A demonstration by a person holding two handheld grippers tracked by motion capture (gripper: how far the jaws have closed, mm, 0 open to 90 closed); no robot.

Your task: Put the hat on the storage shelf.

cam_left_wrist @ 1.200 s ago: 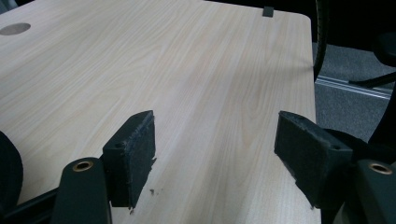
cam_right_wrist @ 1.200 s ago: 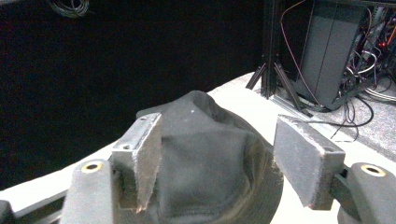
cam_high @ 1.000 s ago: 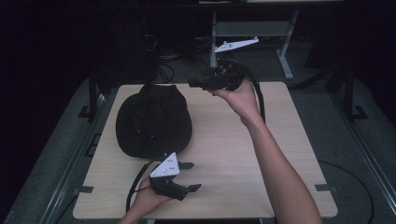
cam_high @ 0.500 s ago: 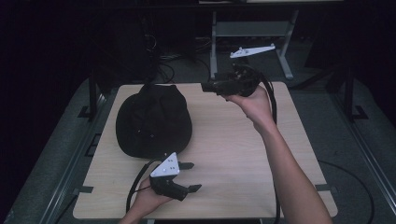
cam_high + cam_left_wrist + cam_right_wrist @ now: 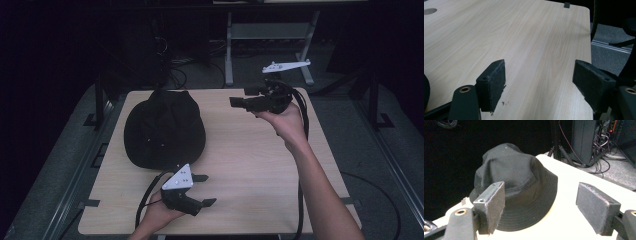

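A floppy black cloth bucket hat [image 5: 164, 130] sits crown-up on the far left of the pale wooden table [image 5: 250, 165]. The right gripper [image 5: 239, 101], jaws spread and empty, is held raised and aimed at it, probably lining up a grab. The left gripper [image 5: 205, 190] waits low near the front edge, equally spread, over bare wood.

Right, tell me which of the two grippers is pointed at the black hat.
The right gripper, held up over the table's far right. Its jaws point left toward the black hat, which sits ahead of them in its own view. The left gripper faces bare tabletop.

Black hat [image 5: 164, 129] blocking the table's [image 5: 250, 165] left half, bare wood open everywhere right of the hat, nothing between the hat and the near edge.
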